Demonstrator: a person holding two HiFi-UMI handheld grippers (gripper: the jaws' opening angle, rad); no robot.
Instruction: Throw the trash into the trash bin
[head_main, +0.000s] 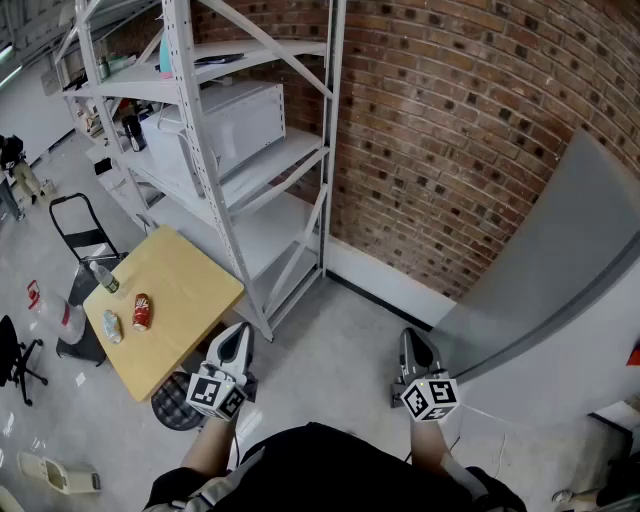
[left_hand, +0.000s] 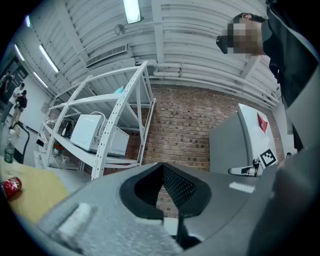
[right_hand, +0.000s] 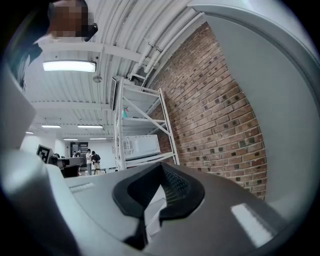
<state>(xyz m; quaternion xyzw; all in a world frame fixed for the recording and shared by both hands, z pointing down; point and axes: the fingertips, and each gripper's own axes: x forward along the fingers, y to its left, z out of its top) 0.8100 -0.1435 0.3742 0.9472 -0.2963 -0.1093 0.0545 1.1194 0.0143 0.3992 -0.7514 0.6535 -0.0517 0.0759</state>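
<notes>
Across the upper right of the frame ran a brick wall (head_main: 450, 150), with a grey panel (head_main: 560, 260) leaning in below it at the right. A white rack (head_main: 250, 170) filled the upper left and carried a box-like appliance on its middle shelf. At lower left stood a wooden table (head_main: 190, 300), and a black mesh bin (head_main: 170, 408) sat on the floor at its near corner, partly under the tabletop.

The trash lay at the table's left end: a clear bottle (head_main: 104, 278), a red can (head_main: 142, 312) and a pale wrapper (head_main: 112, 326), close together. All three looked light. The can was probably thin-walled and easy to dent, best taken across its middle. The bottle would likely be slick and prone to roll, so a hold across its body suited it. The wrapper seemed soft and could be pinched anywhere.

The left gripper (head_main: 236, 342) and right gripper (head_main: 414, 346) hung at lower centre, well apart from the trash. Each had its jaws together, with nothing between them.

The rack's near post stood just beside the table's right side, and the tabletop overhung part of the bin's mouth, which could hamper a drop.
</notes>
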